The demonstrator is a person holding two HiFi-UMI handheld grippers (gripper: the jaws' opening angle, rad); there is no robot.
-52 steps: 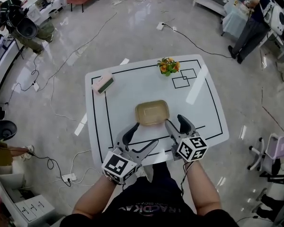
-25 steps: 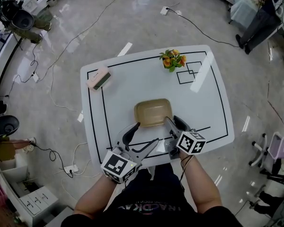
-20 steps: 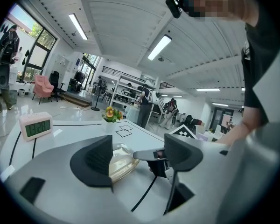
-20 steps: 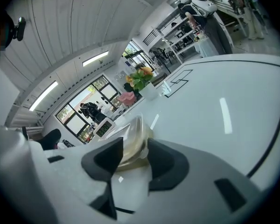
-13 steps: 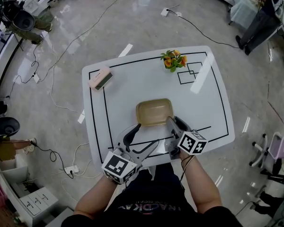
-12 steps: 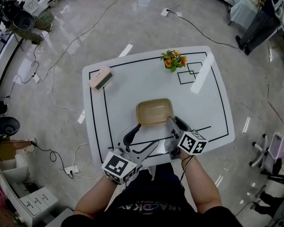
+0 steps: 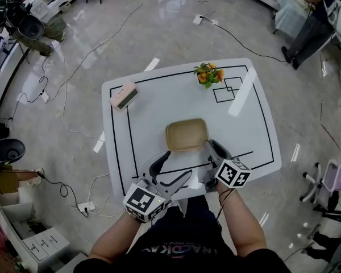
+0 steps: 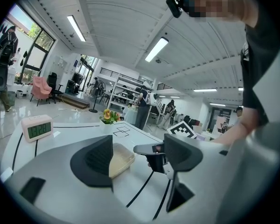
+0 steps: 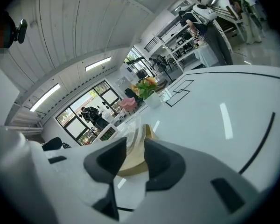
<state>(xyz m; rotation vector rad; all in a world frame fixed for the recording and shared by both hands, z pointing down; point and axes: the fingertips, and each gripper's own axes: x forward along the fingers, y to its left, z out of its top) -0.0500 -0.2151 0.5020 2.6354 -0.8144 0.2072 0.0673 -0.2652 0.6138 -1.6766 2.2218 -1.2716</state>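
Tray, tan and shallow, sits near the middle of the white bench, a little toward the person. The right claw is at 5 o'clock of the tray, and its jaws are closed on the near right rim; in the right gripper view the thin rim stands between them. The left claw is at 7 o'clock of the tray with its jaws wide apart and nothing held; the tray's corner lies just beside one jaw. A small clock is at 10 o'clock of the tray, well apart. A pot of flowers is at 1 o'clock.
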